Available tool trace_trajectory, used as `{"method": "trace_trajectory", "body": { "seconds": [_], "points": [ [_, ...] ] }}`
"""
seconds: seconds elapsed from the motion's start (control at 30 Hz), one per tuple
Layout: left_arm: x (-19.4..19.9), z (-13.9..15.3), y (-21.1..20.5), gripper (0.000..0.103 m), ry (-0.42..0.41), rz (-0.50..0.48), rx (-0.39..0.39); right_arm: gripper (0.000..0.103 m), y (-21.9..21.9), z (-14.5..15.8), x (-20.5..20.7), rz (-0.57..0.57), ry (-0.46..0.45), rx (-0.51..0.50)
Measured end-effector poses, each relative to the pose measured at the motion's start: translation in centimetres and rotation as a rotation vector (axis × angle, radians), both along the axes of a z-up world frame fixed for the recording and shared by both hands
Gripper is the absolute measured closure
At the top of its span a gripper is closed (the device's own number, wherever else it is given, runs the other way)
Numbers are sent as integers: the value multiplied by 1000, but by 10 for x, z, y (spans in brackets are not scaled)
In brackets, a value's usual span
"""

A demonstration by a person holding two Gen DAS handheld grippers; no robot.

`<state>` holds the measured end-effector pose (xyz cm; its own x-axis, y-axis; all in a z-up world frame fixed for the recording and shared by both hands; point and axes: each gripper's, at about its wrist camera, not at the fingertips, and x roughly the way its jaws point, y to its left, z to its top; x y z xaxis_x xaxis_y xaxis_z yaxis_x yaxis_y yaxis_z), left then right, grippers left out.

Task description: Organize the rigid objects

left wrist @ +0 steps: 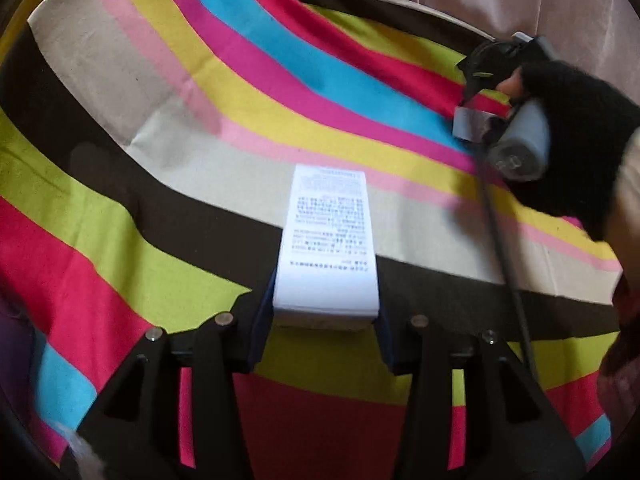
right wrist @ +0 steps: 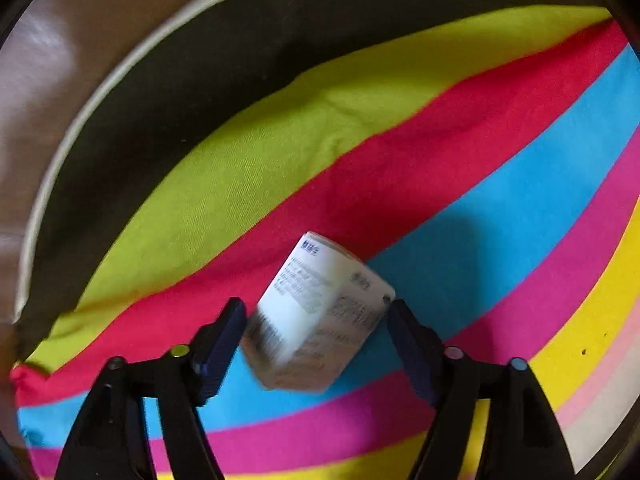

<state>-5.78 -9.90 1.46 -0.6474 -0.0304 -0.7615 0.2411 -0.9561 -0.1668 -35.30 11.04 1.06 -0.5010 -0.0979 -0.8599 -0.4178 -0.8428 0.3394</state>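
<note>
Sorting under way: left gripper clenched on a white printed box above the striped cloth; no destination shows. Right gripper stands released, pads apart from a tilted, blurred white carton between them; placement remains, by this reading.

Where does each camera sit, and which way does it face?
Left wrist: on the left gripper, looking down along its jaws, shut on a white box, over the striped cloth; the gloved right hand and its gripper show far right.
Right wrist: on the right gripper, looking down at a blurred white carton between its open jaws.
Shared: the cloth.
</note>
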Motion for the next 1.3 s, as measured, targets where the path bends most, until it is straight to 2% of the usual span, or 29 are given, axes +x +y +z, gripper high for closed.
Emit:
{"method": "trace_trajectory", "body": {
  "seconds": [0.07,0.1,0.13,0.17,0.23,0.3,0.33,0.37,0.43,0.63,0.73,0.87,0.93,0.97,1.17,1.3],
  "points": [
    [0,0,0,53,3,-1,10,33,-13,-2,-5,105,2,92],
    [0,0,-1,53,6,-2,15,40,-17,-2,-2,174,37,109],
    [1,1,-1,52,7,-4,20,56,-18,0,4,224,67,114],
    [1,0,-1,49,8,-9,25,59,-19,0,14,295,69,162],
    [3,1,-1,45,9,-23,29,61,-12,2,36,411,120,166],
    [1,0,-1,43,8,-29,28,61,-1,3,67,598,170,141],
    [3,2,-2,41,7,-33,27,61,5,5,89,683,208,208],
    [3,2,-2,39,7,-36,28,61,11,4,105,739,208,269],
    [4,2,-1,37,6,-41,27,61,26,-2,125,833,189,256],
    [-6,1,2,27,-8,-69,15,57,60,-11,139,763,153,250],
    [-10,0,5,26,-11,-75,13,48,60,-13,139,745,179,244],
    [-10,0,7,23,-13,-82,15,47,47,-12,126,756,191,314],
    [-11,0,9,22,-19,-86,7,62,42,-11,128,765,186,364],
    [-11,0,10,22,-21,-87,2,62,41,-9,131,754,177,365],
    [-11,1,12,21,-25,-83,-3,62,60,-2,199,718,195,329],
    [-21,-1,17,19,-76,-24,-86,62,82,6,246,680,211,341]
  ]
}}
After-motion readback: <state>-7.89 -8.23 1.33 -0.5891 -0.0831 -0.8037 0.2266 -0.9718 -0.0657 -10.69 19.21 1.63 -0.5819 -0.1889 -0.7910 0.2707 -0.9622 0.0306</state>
